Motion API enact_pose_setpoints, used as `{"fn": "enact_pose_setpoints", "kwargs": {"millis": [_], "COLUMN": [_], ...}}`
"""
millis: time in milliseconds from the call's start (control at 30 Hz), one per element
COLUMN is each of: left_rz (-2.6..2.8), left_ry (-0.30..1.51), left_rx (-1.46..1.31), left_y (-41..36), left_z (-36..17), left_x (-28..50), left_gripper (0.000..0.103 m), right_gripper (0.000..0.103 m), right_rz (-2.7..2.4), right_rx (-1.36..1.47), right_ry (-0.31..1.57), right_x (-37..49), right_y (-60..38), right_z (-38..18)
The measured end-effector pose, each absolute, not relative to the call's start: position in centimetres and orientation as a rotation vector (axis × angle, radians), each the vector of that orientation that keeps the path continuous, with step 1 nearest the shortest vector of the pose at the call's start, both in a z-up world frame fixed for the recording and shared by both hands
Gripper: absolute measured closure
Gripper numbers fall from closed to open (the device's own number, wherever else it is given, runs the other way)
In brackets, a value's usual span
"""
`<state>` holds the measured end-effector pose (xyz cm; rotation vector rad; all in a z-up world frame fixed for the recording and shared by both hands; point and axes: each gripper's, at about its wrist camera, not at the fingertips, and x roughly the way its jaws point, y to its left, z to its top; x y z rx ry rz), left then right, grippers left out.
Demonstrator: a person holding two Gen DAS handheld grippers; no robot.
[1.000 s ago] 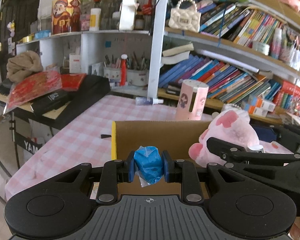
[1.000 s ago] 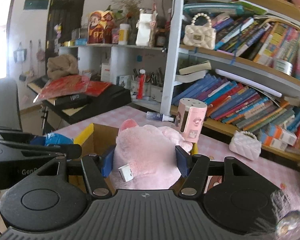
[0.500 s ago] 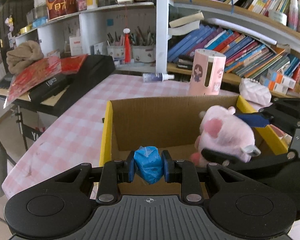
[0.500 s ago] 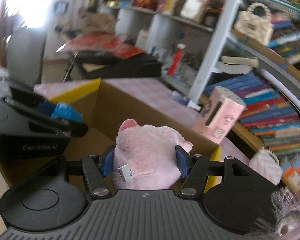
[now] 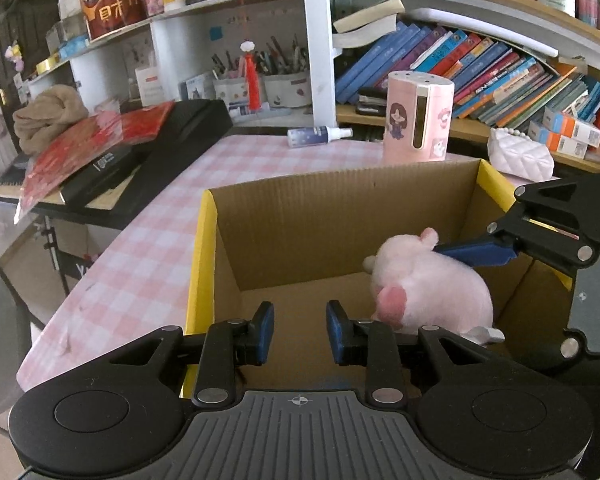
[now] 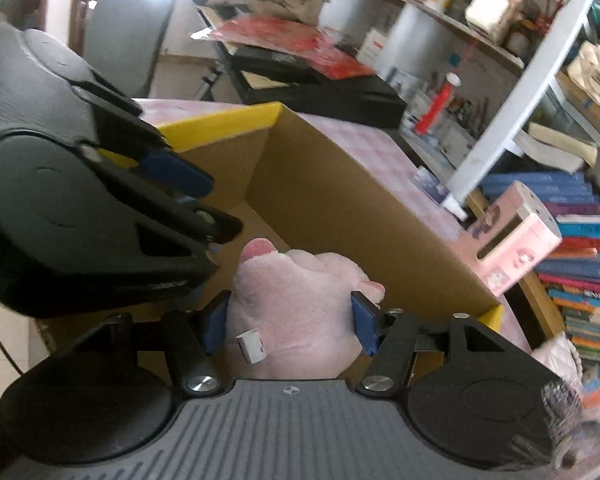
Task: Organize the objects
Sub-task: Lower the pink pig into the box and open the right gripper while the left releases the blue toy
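- pink plush pig (image 5: 432,284) sits inside the cardboard box (image 5: 340,216), on the right side of the floor, near the right wall
- right tool (image 6: 290,322) is clamped on the plush pig: blue pads (image 6: 216,322) press into both flanks, white sewn-in tag (image 6: 252,347) sticks out toward the camera
- in the left wrist view the right tool enters from the right over the box's yellow-edged rim, one blue pad on the pig's upper back
- left tool (image 5: 299,332) is spread apart, nothing between its pads (image 5: 265,332); it hangs just over the near-left part of the box interior
- faint blue patch at the box floor just below the left tool, mostly hidden by the tool body, can't tell what it is
- box stands on the pink checked surface (image 5: 140,264), open top, yellow flap edges left and right
- behind the box: pink cylindrical holder with cartoon girl sticker (image 5: 418,118), upright, near the far wall of the box
- small spray bottle (image 5: 318,134) lies on its side left of the holder
- white quilted purse (image 5: 520,158) at the right, beside the bookshelf (image 5: 480,68)
- black keyboard case (image 5: 148,156) with red packets on top, left of the surface
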<state>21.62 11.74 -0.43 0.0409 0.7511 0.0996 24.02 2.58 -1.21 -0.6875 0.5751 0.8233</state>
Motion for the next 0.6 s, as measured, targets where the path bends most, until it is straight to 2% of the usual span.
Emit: {"fn": "enact_pose_setpoints", "kwargs": {"millis": [333,467,600], "left_rz": [0.096,0.114,0.119], "left_ry": [0.76,0.745,0.731], "left_rx": [0.051,0.031,0.016], "left_y": [11.18,11.4,11.53], "left_z": [-0.53,-0.26,0.1], "left_x": [21.42,21.22,20.98], "left_gripper": [0.062,0.046,0.039], "right_gripper": [0.041,0.043,0.037], "right_rz": [0.871,0.853,0.836], "right_rx": [-0.714,-0.729,-0.727], "right_ry": [0.547,0.544,0.5], "right_x": [23.44,23.41,23.01], "right_y": [2.79,2.96,2.68], "right_z": [-1.12,-1.16,-1.03]}}
